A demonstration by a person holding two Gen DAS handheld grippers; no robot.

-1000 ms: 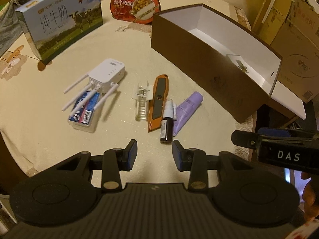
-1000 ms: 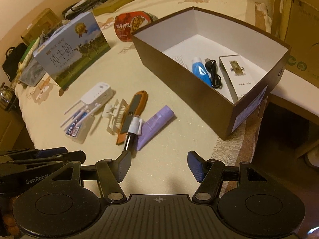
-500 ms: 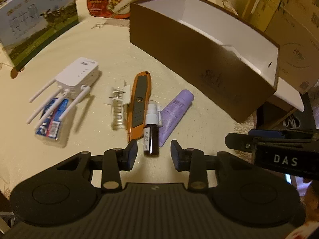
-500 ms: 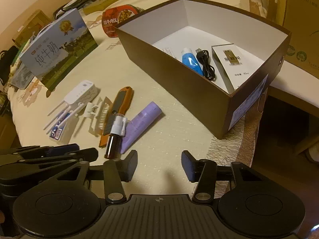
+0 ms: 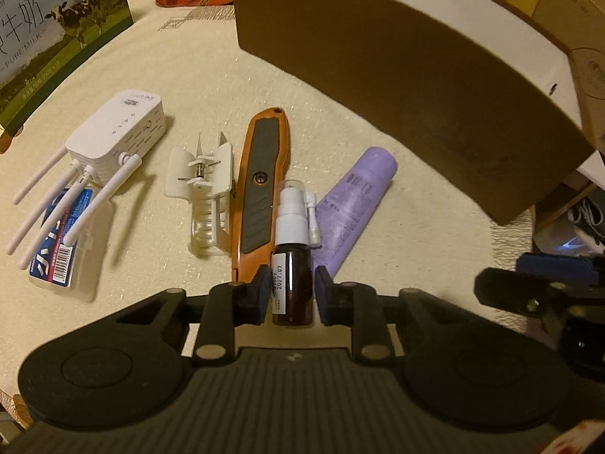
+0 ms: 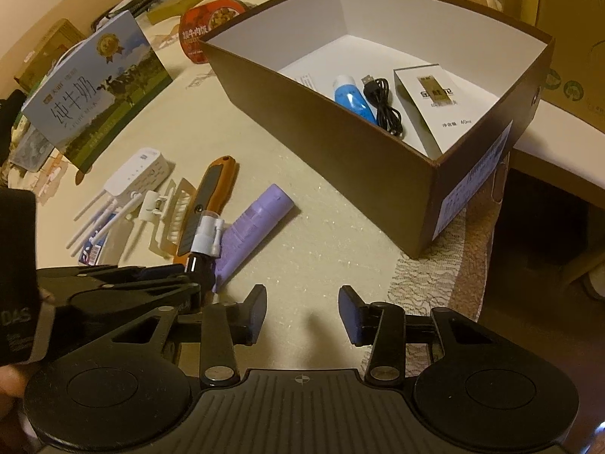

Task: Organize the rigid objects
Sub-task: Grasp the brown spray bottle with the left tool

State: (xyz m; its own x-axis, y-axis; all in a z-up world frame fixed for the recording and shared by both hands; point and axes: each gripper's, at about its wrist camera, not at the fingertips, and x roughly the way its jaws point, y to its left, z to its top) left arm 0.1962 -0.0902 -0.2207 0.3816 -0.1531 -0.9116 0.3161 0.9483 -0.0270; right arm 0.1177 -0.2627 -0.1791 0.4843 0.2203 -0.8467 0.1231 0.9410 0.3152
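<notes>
Left gripper [image 5: 291, 295], its two black padded fingers pressed against the brown glass body of a small spray bottle [image 5: 293, 276] that lies flat on the cream, finely woven cloth of the surface [image 5: 189, 56]. The bottle is cylindrical, with a white plastic pump head and a folded nozzle, and carries a white printed label. Landmark: the bottle. Touching its left side, an orange utility knife [image 5: 261, 189] with a grey ribbed rubber inlay; left of that, a translucent white plastic hair claw [image 5: 204, 196]; farther left, a white boxy router [image 5: 117, 132] with four slim rod antennas, resting over a clear flat case [image 5: 64, 249] with a barcode. Just right of the bottle, a soft matte lilac tube [image 5: 355, 204]. Beyond the bottle, a rectangular brown cardboard box [image 6: 340, 159] with smooth white interior, holding a blue tube [image 6: 351, 98], a coiled black cable [image 6: 383, 102] and a white carton [image 6: 435, 106]. Right gripper [image 6: 302, 312], jaws closing with nothing between them, above bare cloth right of the bottle
</notes>
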